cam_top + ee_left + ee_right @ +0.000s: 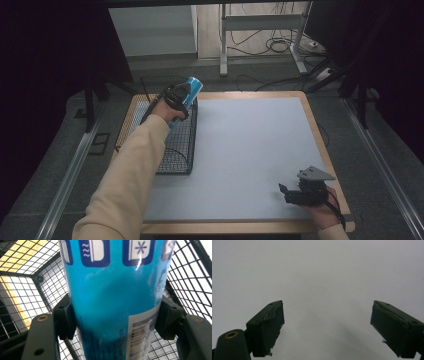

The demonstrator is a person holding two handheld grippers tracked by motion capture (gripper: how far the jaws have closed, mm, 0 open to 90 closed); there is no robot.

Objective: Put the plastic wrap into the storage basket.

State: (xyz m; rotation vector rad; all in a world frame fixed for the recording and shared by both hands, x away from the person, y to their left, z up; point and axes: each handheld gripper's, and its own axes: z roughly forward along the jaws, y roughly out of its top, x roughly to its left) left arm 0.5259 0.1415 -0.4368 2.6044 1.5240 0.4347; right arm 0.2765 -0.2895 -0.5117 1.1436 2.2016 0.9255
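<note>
Blue can (192, 90) tilts over wire basket (180, 145), top pointing far-right.

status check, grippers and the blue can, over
Left gripper shut on blue can, above wire basket. Right gripper open, idle. Nothing blocking.

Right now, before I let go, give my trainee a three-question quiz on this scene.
1. True or false: the left gripper is shut on the blue can.
2. What lies under the can? A) wire basket B) plastic tray C) cardboard box
3. Fill in: the right gripper has its jaws ____ over the grey mat.

Key:
1. True; both jaws press the can's sides in the left gripper view.
2. A; the wire basket sits at the mat's left edge, its mesh behind the can.
3. Open; nothing sits between them.
</note>
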